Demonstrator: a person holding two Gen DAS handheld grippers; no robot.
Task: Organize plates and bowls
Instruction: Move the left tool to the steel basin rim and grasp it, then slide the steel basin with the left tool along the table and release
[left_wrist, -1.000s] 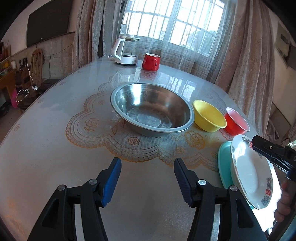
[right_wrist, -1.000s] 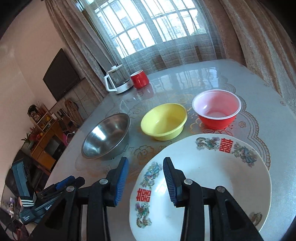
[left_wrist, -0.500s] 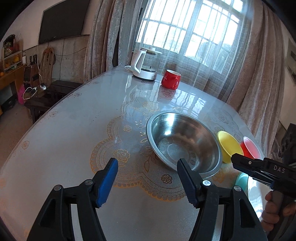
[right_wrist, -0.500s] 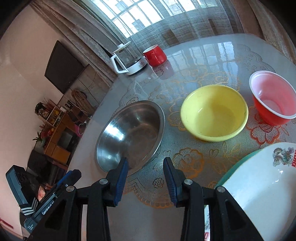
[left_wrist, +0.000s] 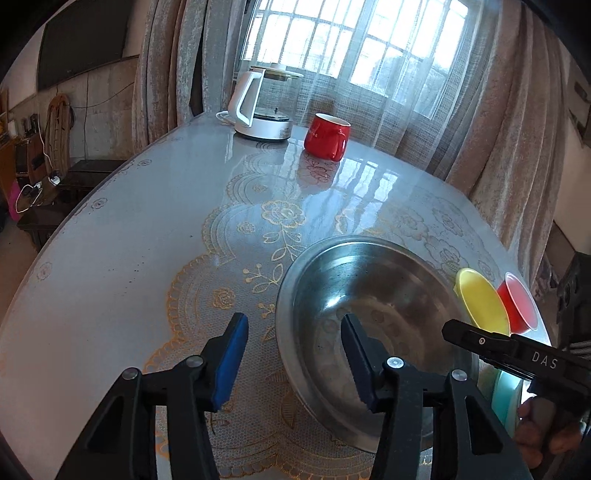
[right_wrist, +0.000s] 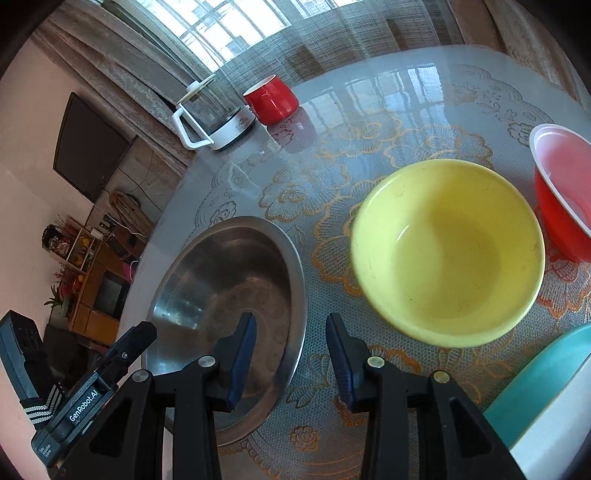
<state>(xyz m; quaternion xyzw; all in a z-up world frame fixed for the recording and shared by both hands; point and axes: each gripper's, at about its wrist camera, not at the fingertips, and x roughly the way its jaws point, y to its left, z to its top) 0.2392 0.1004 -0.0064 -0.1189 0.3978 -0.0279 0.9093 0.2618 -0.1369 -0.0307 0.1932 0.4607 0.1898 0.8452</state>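
Round table (left_wrist: 122, 258) with lace cloth, by a curtained window.
Steel bowl (left_wrist: 373, 317) sits in the middle, yellow bowl (right_wrist: 447, 251) beside it, red bowl (right_wrist: 561, 199) next. Left gripper (left_wrist: 293, 354) has just been closing, its jaws astride the steel rim, not pressing; right gripper (right_wrist: 291, 354) is part open over the opposite rim, holding nothing.
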